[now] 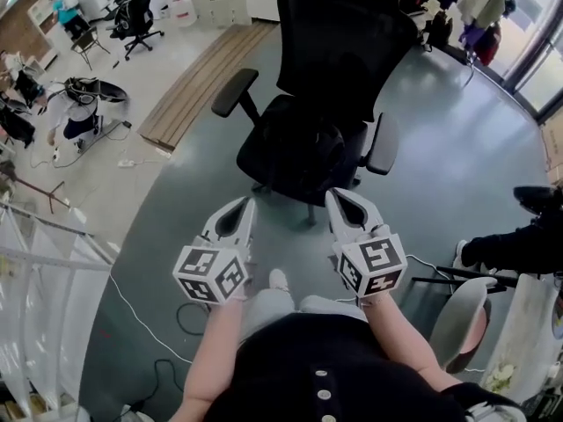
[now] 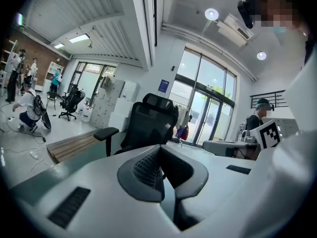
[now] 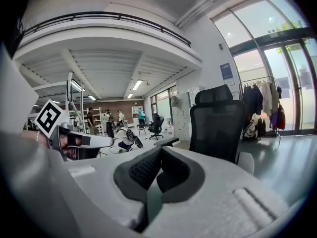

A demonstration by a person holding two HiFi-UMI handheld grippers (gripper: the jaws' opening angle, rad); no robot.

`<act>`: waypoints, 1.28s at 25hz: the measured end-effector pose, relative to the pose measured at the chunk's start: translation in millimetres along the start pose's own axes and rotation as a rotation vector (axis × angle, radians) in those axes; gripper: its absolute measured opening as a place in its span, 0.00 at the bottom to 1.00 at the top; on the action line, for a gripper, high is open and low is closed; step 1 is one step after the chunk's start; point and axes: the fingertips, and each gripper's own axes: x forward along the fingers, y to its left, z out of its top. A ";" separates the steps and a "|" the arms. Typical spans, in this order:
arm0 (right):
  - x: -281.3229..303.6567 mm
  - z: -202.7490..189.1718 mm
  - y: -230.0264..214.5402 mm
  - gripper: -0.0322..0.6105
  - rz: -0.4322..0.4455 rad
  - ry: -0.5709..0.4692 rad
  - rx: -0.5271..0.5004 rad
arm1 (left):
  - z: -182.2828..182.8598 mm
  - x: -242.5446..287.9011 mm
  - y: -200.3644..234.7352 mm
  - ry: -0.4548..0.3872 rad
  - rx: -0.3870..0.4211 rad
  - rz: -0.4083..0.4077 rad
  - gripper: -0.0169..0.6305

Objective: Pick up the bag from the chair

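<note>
Grey office floor [image 1: 457,148], black chair [image 1: 339,51] dead ahead
Bag [image 1: 310,152] on its seat; my left gripper [image 1: 244,206] and right gripper [image 1: 337,197] hover short of it, both clenched, empty

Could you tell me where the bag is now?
Head view: the bag lies on the office chair seat, ahead of the left gripper and right gripper.

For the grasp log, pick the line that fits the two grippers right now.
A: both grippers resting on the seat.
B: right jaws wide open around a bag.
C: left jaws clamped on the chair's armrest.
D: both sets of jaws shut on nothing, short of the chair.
D: the left gripper and the right gripper each show jaws closed together with nothing between them, and the head view shows both short of the black chair.
</note>
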 end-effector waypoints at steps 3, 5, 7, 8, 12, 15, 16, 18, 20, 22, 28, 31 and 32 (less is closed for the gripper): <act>27.8 2.2 5.3 0.05 -0.029 -0.002 0.009 | 7.5 12.9 26.3 0.019 0.004 -0.038 0.05; 43.1 2.8 8.4 0.05 -0.044 0.003 0.016 | 12.0 21.7 40.8 0.030 -0.001 -0.063 0.05; 54.4 4.3 9.7 0.05 -0.053 0.011 0.019 | 14.2 30.3 50.7 0.043 -0.007 -0.084 0.05; 58.6 5.1 9.4 0.05 -0.058 0.014 0.020 | 14.1 34.1 54.1 0.050 -0.010 -0.093 0.05; 76.0 3.7 7.7 0.05 -0.059 0.035 0.036 | 8.1 48.1 65.5 0.085 -0.032 -0.124 0.05; 93.7 -7.1 17.0 0.05 0.017 0.072 0.042 | 1.4 61.1 74.8 0.111 -0.056 -0.141 0.05; 98.8 -9.9 19.2 0.05 0.035 0.081 0.043 | 0.7 65.8 77.0 0.117 -0.064 -0.148 0.05; 107.5 -12.3 17.9 0.05 0.042 0.091 0.049 | 2.9 75.9 79.8 0.122 -0.077 -0.165 0.05; 117.2 -10.7 10.4 0.05 0.048 0.092 0.071 | 7.2 88.5 83.2 0.129 -0.068 -0.177 0.05; 128.9 -8.1 -1.4 0.05 0.066 0.089 0.104 | 9.7 101.3 88.1 0.147 -0.045 -0.181 0.05; 164.5 17.4 -54.4 0.05 0.025 0.058 0.093 | 30.6 146.1 104.1 0.146 -0.048 -0.186 0.05; 189.2 32.0 -78.3 0.05 0.006 0.044 0.104 | 54.1 177.4 114.2 0.137 -0.035 -0.192 0.05; 197.8 33.8 -86.4 0.05 0.003 0.046 0.105 | 61.0 188.3 117.1 0.132 -0.028 -0.192 0.05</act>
